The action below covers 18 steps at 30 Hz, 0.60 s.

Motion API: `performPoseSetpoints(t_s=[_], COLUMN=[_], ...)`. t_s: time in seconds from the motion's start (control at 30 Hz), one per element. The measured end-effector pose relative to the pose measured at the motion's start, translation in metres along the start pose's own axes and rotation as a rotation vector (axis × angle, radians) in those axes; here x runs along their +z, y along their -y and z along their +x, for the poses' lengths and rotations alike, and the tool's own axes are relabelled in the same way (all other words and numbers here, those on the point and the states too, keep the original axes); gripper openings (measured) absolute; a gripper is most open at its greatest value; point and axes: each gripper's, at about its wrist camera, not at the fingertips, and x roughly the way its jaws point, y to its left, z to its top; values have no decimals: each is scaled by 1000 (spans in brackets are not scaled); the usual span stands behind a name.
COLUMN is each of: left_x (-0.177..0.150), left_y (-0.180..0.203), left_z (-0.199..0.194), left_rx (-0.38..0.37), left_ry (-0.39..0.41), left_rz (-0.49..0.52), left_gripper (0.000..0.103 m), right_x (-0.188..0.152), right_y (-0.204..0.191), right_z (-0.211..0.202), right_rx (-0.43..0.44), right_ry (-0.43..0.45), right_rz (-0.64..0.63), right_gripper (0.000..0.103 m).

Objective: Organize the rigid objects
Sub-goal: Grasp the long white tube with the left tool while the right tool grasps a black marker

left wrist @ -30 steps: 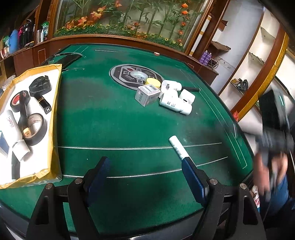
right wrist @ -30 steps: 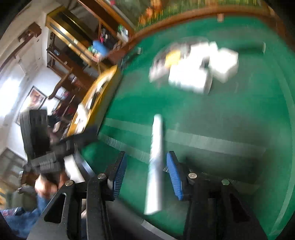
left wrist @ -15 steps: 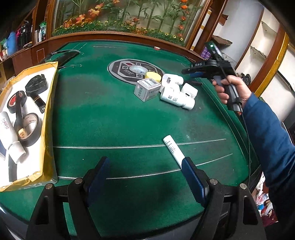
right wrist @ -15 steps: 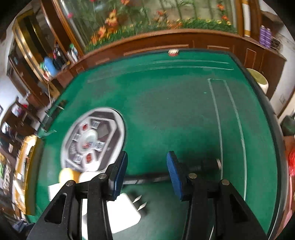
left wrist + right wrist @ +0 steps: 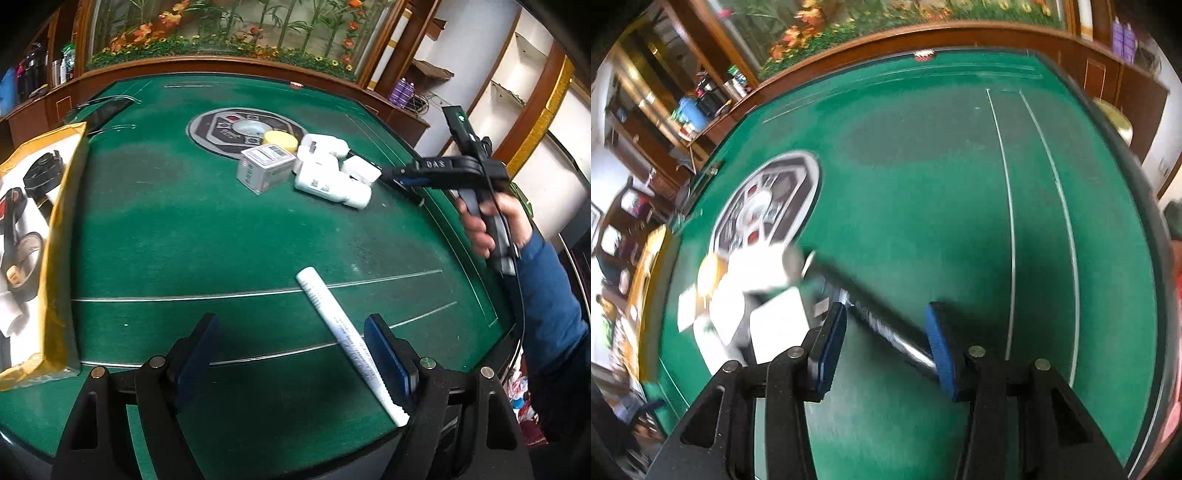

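Note:
A white tube lies on the green felt table, its near end beside the right finger of my open left gripper, not held. A cluster of white bottles, a grey box and a yellow lid sits by the round centre plate. My right gripper reaches just right of that cluster. In the right wrist view its jaws are open around a dark pen-like stick lying on the felt beside the blurred white bottles.
An open yellow-edged box at the left holds tape rolls and other black and white items. A dark phone-like slab lies at the far left. A wooden rail borders the table.
The right gripper swung from the near tube across to the far cluster and lowered over the dark stick. The left gripper moved forward and right, so the white tube lies nearer its right finger.

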Motion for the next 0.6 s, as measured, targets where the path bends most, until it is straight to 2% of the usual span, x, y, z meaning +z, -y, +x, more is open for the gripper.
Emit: performPoseSetpoints(t_s=[0.1, 0.2, 0.37, 0.47, 0.5, 0.53, 0.6], left_x=[0, 0, -3, -8, -9, -10, -12], left_y=[7, 15, 31, 47, 55, 57, 66], left_z=[3, 5, 14, 25, 30, 34, 41], left_rx=[-7, -5, 12, 64, 130, 164, 222], left_ry=[-12, -26, -71, -96, -99, -101, -95], left_rz=[8, 17, 32, 87, 127, 150, 203], left_gripper=[83, 83, 83, 83, 77, 58, 51], right_x=[-18, -25, -17, -22, -23, -23, -26], right_y=[-13, -34, -50, -46, -42, -39, -35], right_z=[-5, -4, 8, 6, 4, 3, -1], right_rx=[51, -27, -195, -199, -199, -193, -183], right_ry=[0, 19, 84, 113, 121, 124, 138], right_rz=[-32, -123, -188, -181, -171, -161, -135], right_gripper=[31, 22, 22, 16, 14, 14, 14])
